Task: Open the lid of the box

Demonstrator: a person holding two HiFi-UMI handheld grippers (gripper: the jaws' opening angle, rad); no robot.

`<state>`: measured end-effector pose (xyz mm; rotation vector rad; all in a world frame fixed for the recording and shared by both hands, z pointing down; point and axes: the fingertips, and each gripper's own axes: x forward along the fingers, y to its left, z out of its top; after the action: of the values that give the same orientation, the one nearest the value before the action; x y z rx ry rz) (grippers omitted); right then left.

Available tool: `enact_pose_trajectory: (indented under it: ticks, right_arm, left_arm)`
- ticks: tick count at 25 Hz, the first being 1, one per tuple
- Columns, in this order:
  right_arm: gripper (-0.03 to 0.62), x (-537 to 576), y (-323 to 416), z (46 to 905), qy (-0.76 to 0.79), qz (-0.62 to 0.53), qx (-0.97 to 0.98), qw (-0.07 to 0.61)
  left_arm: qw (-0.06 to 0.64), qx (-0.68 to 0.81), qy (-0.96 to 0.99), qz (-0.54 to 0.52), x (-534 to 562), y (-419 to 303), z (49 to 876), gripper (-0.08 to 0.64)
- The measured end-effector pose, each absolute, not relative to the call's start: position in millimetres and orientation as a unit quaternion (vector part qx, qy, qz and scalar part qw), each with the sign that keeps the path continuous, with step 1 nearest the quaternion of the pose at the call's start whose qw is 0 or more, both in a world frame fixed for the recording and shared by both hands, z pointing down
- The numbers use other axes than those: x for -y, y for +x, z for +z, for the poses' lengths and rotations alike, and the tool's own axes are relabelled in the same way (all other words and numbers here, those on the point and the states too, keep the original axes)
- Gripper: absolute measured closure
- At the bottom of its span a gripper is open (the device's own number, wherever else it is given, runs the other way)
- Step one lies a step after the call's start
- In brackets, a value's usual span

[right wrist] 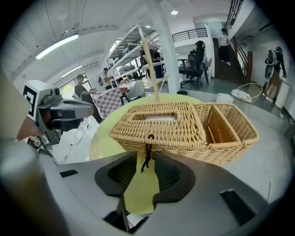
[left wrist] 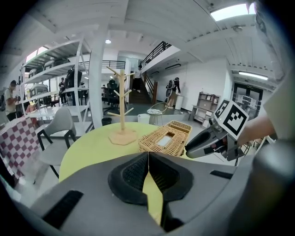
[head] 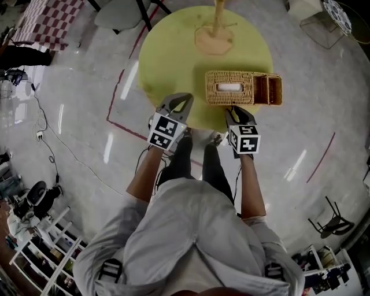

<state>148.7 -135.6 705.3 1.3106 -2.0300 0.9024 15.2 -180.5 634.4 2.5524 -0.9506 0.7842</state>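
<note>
A woven wicker box [head: 243, 88] lies on the round yellow table [head: 173, 52], near its front right edge. Its lid [right wrist: 159, 126], with a slot in the top, lies flat over the left part. The right compartment [right wrist: 228, 124] has no cover. A black cord loop [right wrist: 147, 152] hangs from the lid's front edge. My right gripper [right wrist: 140, 161] is open at the box's front, the cord dangling between its jaws without the pads pressing it. My left gripper [left wrist: 148, 156] is shut on nothing and hovers over the table's front edge, left of the box.
A wooden peg stand [head: 217, 29] rises at the table's far side, behind the box. A grey chair [head: 121, 11] stands beyond the table at the left. Red tape lines [head: 124, 124] mark the floor around the table.
</note>
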Motion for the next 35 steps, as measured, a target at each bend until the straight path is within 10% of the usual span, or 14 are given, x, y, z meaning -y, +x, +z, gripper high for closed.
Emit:
enact_pose_trajectory:
  ticks: [8, 35]
  right_arm:
    - [0.552, 137, 147, 701, 0.503, 0.319, 0.753, 0.279]
    - [0.557, 230, 156, 567, 0.521, 0.222, 0.787, 0.244]
  left_arm:
    - [0.157, 0.332, 0.889, 0.274, 177, 12, 636, 0.531]
    - [0.111, 0.342, 0.906, 0.223, 255, 9, 559, 0.531]
